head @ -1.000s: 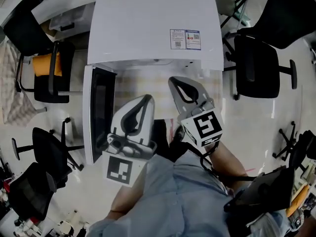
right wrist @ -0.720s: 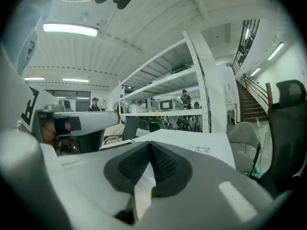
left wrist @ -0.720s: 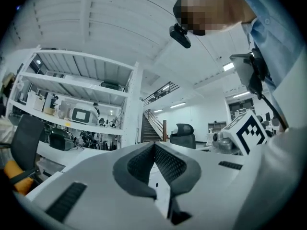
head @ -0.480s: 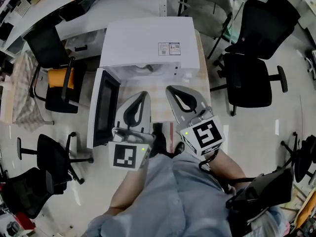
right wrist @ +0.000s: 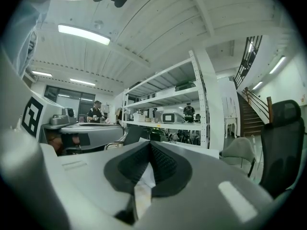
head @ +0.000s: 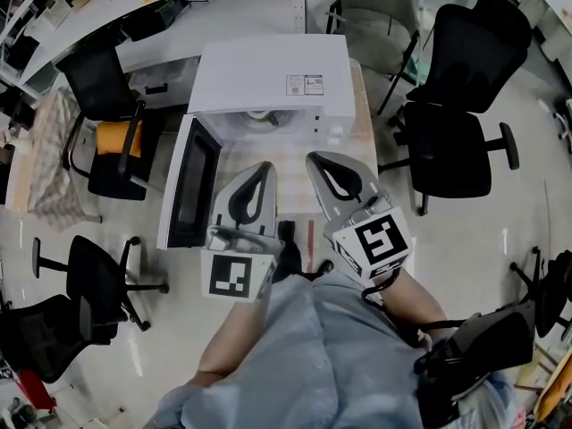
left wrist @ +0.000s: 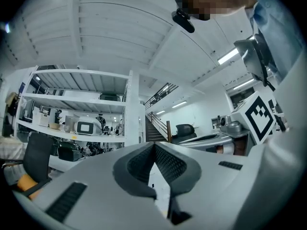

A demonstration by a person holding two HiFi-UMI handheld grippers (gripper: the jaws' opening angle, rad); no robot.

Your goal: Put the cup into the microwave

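The white microwave (head: 268, 70) stands on a wooden table (head: 290, 164) with its door (head: 189, 181) swung open to the left. A pale round shape, likely the cup (head: 259, 114), shows just inside its opening. My left gripper (head: 265, 166) and right gripper (head: 313, 157) are held close to the body, side by side in front of the microwave, apart from it. Both are shut with nothing between the jaws. The left gripper view (left wrist: 154, 144) and right gripper view (right wrist: 150, 143) tilt up at ceiling and shelves; neither shows the cup.
Black office chairs (head: 447, 141) stand to the right and at the left (head: 98, 275); one chair holds an orange cushion (head: 112, 137). A long white desk (head: 206, 12) runs behind the microwave. Shelving (right wrist: 168, 104) and a staircase (right wrist: 249, 109) lie farther off.
The view has pulled back from the microwave, which now looks smaller and farther. Both grippers have drawn back toward the body and stay shut.
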